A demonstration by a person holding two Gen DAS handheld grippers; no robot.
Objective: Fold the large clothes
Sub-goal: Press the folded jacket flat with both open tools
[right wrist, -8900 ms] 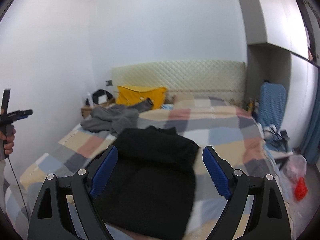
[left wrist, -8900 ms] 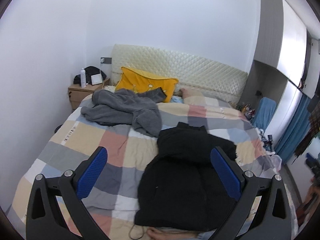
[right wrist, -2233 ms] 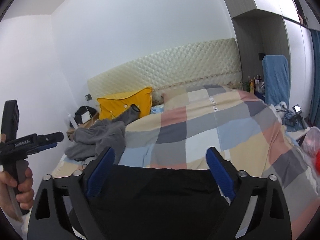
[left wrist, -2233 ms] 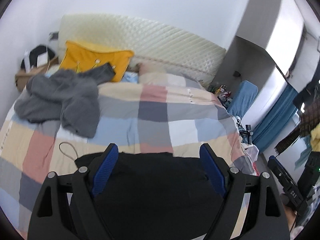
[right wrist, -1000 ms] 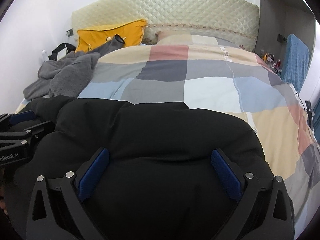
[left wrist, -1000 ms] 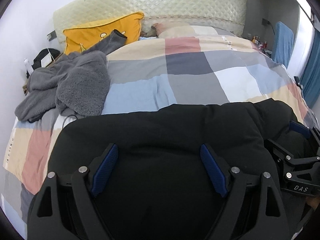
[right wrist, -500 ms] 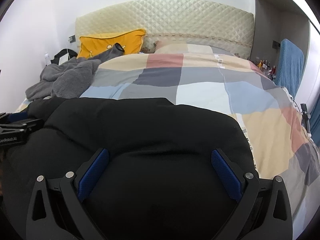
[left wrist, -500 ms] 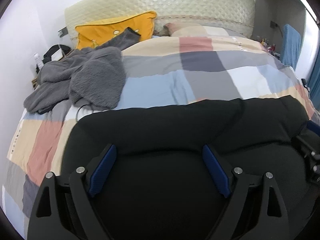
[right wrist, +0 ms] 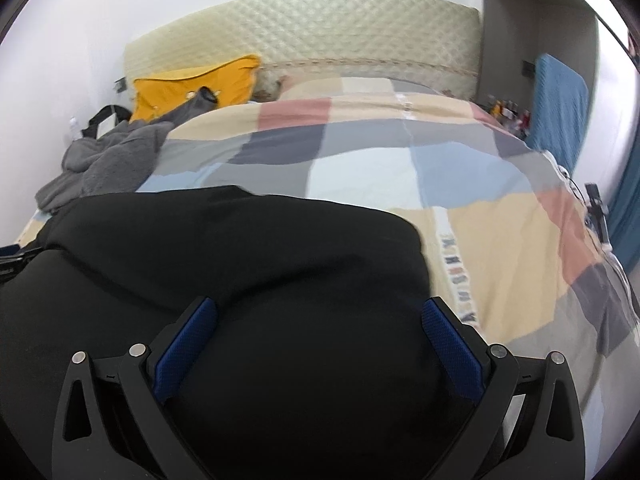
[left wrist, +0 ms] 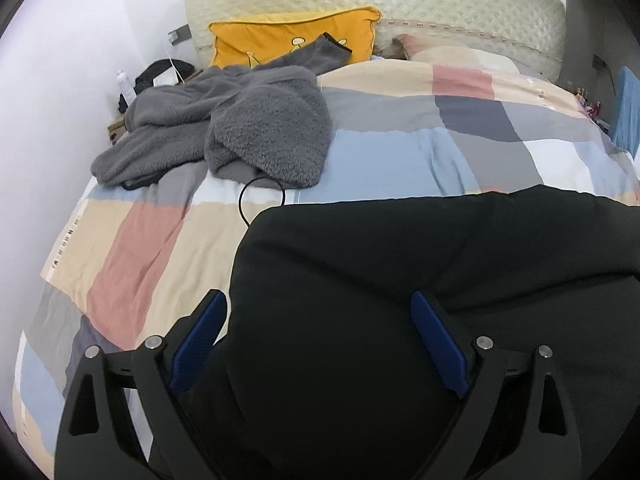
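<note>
Left wrist footage shows the black padded jacket (left wrist: 400, 300) spread across the near part of the bed (left wrist: 132, 248), on its patchwork duvet, with the left gripper (left wrist: 320, 340) low over the jacket's left edge. Its jaws are opening and stand wide; dark fabric lies between them, but no pad is seen pressing on it. From the right wrist view, the right gripper (right wrist: 320, 340) is set the same way over the jacket's right side (right wrist: 280, 260), jaws wide, cloth filling the gap and nothing pinched. The likeliest trouble from here is judged to be a springy fold: the padding looks thick and puffy, so a released layer may lift or slide back open. A thin black cord loop (left wrist: 260, 196) lies at the jacket's upper left corner and could be snagged by a jaw or dragged under the next fold. A grey fleece garment (left wrist: 240, 132) is heaped just beyond it, near a yellow pillow (left wrist: 280, 40), and could be caught if the jacket is pushed toward the headboard. The jacket appears matte, smooth-surfaced and rounded at its edges, with one soft crease across it.
</note>
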